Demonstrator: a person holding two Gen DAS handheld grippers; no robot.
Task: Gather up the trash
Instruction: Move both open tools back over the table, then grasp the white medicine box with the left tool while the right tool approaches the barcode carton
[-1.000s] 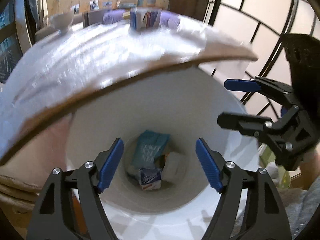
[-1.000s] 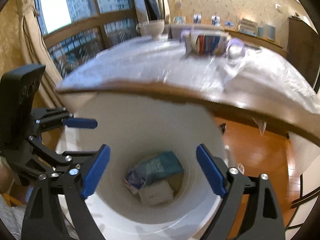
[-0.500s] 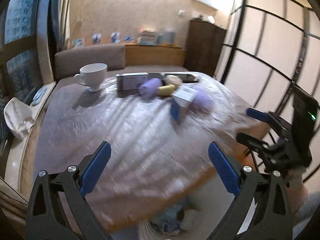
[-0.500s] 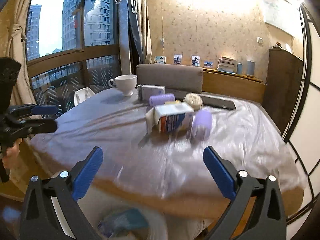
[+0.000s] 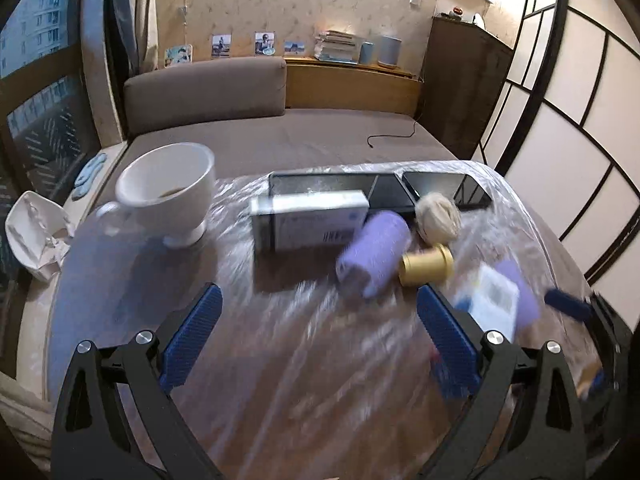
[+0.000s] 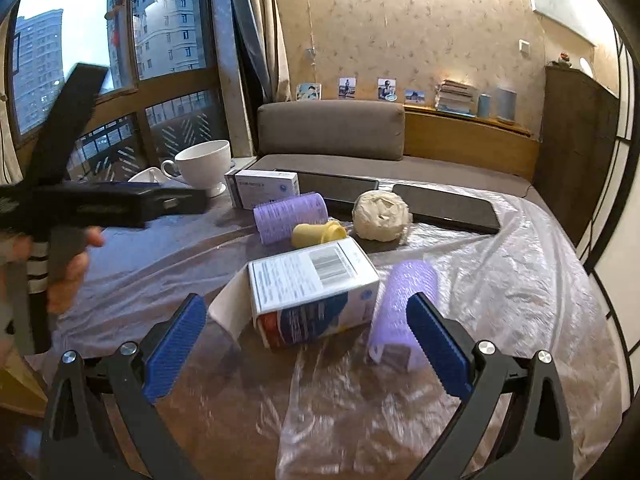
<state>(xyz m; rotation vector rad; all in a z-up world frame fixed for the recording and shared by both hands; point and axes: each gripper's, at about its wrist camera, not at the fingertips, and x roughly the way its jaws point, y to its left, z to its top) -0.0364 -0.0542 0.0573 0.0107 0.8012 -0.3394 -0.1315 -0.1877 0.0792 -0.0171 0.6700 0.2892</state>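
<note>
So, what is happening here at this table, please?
A person holds a gripper in each hand above a plastic-covered table, collecting trash. Both the left gripper and the right gripper are open and hold nothing. On the table lie an opened carton, two purple rollers, a crumpled paper ball, a small yellow piece, a white box and a white cup. The carton lies nearest the right gripper.
</note>
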